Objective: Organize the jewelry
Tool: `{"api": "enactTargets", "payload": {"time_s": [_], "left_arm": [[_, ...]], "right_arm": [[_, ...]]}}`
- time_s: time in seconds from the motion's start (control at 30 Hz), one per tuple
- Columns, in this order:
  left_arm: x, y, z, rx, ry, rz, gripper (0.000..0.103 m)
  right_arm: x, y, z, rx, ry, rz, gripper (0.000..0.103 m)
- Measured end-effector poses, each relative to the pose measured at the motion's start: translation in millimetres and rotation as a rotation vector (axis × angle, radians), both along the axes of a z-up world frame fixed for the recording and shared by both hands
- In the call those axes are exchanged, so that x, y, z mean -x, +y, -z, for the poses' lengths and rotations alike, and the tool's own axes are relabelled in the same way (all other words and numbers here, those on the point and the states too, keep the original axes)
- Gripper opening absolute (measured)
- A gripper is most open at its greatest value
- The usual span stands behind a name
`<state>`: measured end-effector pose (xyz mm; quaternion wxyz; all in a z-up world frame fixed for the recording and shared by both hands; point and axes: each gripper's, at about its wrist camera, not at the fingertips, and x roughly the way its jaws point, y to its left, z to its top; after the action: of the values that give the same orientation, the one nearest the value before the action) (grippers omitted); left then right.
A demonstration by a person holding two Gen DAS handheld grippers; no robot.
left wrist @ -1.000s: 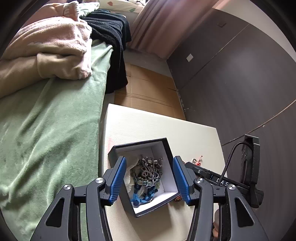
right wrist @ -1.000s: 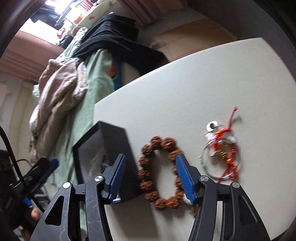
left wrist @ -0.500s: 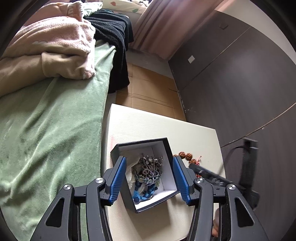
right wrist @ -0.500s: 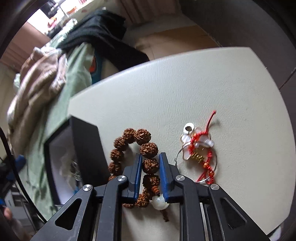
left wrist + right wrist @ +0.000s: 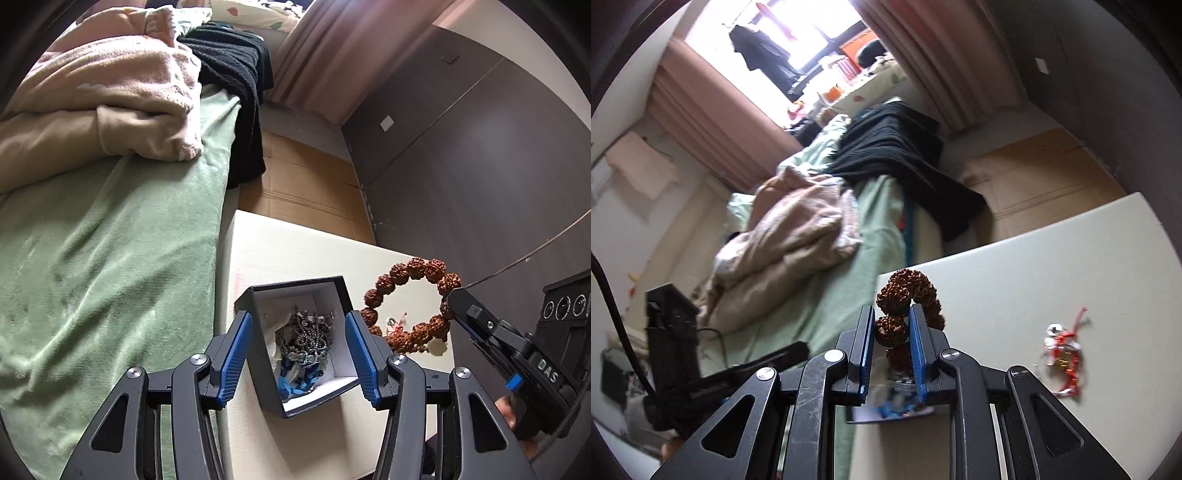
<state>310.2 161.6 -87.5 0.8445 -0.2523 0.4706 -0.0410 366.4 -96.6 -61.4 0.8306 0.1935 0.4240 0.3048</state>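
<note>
A black box (image 5: 334, 284) with a white lining stands open on the cream table (image 5: 295, 251), with silver and blue jewelry (image 5: 304, 343) heaped inside. My left gripper (image 5: 297, 320) hovers open over it, its blue pads either side of the box. My right gripper (image 5: 892, 325) is shut on a bracelet of knobbly brown beads (image 5: 905, 291). The brown bracelet (image 5: 413, 266) hangs in the air right of the box, held by the right gripper (image 5: 454, 295). A red-string bracelet with a silver ring (image 5: 1063, 350) lies on the table (image 5: 1034, 258).
A bed with a green blanket (image 5: 92, 258) runs along the table's left edge, with a beige-pink quilt (image 5: 110, 103) and a black garment (image 5: 236, 74) piled on it. Dark wardrobe panels (image 5: 461, 166) rise on the right. Cardboard (image 5: 306, 181) covers the floor beyond the table.
My right gripper closed on the brown bead bracelet and lifted it off the table, tilting upward. The left gripper stayed open over the box.
</note>
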Motion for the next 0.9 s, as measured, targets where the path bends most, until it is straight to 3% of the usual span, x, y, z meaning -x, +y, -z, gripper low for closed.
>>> {"api": "enactTargets", "payload": {"time_s": [0.2,0.27,0.4,0.5,0.6,0.9], "left_arm": [[2,8,-1,0.006,-0.002,-0.02,0.054],[3,10,0,0.006,0.003,-0.026,0.054],[3,10,0,0.009,0.004,-0.029,0.054],[1,6,-2,0.013,-0.003,-0.022,0.054],[-2,-2,-3,0.017,-0.004,-0.011,0.054],[-15,-41,-8,0.003,-0.011,0.047,0.054]], "right_arm": [[1,43,7,-0.125,0.056,-0.133,0.02],[-1,55,16,-0.102,0.083,-0.161,0.021],[-14,51,42,0.026,0.176,-0.076,0.043],[-15,33,38,0.052,0.154,-0.033,0.047],[-14,15,31,0.056,0.123,0.0,0.065],[-21,-25,28,0.118,0.114,0.075,0.066]]}}
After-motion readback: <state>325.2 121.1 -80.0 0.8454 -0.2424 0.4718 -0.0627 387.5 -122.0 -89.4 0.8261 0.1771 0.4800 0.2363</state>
